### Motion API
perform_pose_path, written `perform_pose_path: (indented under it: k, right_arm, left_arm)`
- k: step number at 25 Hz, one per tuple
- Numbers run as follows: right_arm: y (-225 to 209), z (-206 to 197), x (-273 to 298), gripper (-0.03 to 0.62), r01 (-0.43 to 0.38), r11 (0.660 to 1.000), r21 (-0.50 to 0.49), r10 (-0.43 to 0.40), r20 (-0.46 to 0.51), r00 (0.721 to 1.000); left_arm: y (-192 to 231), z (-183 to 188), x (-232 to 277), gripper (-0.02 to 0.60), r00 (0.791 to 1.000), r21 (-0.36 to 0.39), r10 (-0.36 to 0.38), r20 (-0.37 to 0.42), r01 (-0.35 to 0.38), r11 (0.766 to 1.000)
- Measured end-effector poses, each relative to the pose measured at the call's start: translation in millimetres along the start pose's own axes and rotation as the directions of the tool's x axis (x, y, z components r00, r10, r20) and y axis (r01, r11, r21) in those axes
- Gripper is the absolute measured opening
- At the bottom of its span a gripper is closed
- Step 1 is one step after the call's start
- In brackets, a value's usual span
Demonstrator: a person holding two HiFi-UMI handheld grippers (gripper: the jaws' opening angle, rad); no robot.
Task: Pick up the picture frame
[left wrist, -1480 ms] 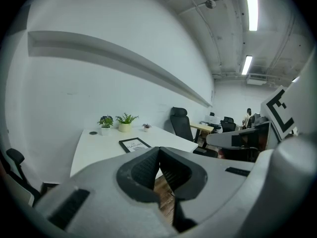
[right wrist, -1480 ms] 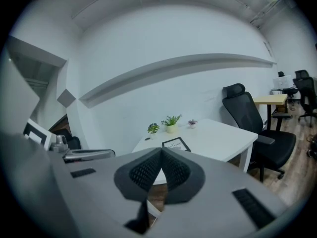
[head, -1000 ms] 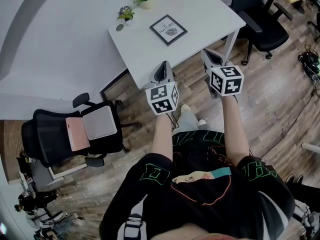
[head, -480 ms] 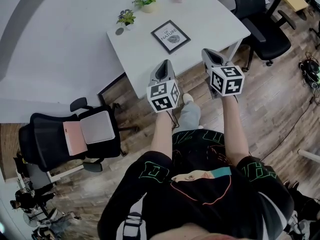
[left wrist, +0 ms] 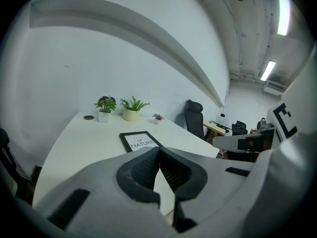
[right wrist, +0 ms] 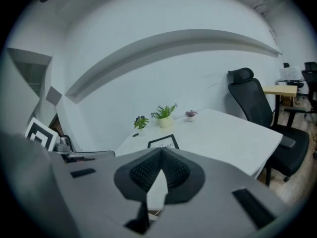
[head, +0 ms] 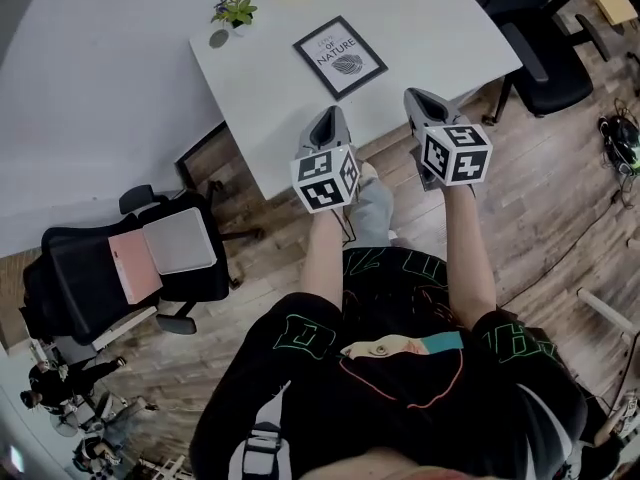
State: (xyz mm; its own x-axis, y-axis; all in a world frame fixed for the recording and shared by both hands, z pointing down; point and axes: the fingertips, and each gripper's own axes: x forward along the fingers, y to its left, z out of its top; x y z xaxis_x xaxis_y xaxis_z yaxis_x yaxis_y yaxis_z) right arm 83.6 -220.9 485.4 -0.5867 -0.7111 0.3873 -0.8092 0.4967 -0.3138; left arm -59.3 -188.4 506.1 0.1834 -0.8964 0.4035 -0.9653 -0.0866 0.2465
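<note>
The black picture frame [head: 340, 55] with a white "NATURE" print lies flat on the white table [head: 440, 28], near its front half. My left gripper [head: 326, 120] hovers at the table's near edge, just short of the frame, jaws shut and empty. My right gripper [head: 415, 98] is level with it to the right of the frame, also shut and empty. In the left gripper view the frame [left wrist: 141, 142] lies just beyond the closed tips [left wrist: 159, 150]. In the right gripper view the frame [right wrist: 162, 143] sits right behind the closed tips [right wrist: 161, 151].
Small potted plants [head: 235, 10] and a dark disc [head: 219, 38] stand at the table's far side. A black office chair [head: 120, 268] carrying a grey pad and a pink item is at the left. Another black chair [head: 540, 38] stands right of the table. The floor is wood.
Both grippers have moved forward and down toward the table's near edge, and the frame now sits closer to them. Both jaws have stayed shut.
</note>
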Motion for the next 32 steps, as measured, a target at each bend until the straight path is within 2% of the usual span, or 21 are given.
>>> perform_pose_path:
  k: [8,12,18,23,32]
  right_arm:
    - [-14.1,-9.1,59.4,0.005,-0.02,1.0,0.004,0.02,-0.1,0.995]
    - [-15.9,-12.4,85.0,0.005,-0.018,1.0,0.006,0.019,-0.136,0.991]
    - [-16.3,-19.0,120.9,0.005,-0.042,0.999,-0.026,0.035,-0.216,0.976]
    - [-8.2,-15.3,150.5,0.005,-0.077,0.994,-0.074,0.054,-0.268,0.962]
    - [4.8,-5.6,200.0,0.005,-0.127,0.987,-0.097,0.093,-0.3,0.949]
  left_arm:
    - [36.4,-15.0,48.3,0.006,0.996,-0.077,0.042,-0.076,-0.048,0.996]
    - [48.7,-17.1,66.5,0.006,0.994,-0.108,0.025,-0.102,-0.036,0.993]
    - [65.0,-19.1,91.8,0.006,0.992,-0.157,0.036,-0.12,-0.055,0.986]
    - [86.6,-22.4,102.6,0.006,0.988,-0.205,0.074,-0.133,-0.1,0.974]
    - [112.9,-18.3,123.7,0.008,0.981,-0.215,0.099,-0.166,-0.134,0.967]
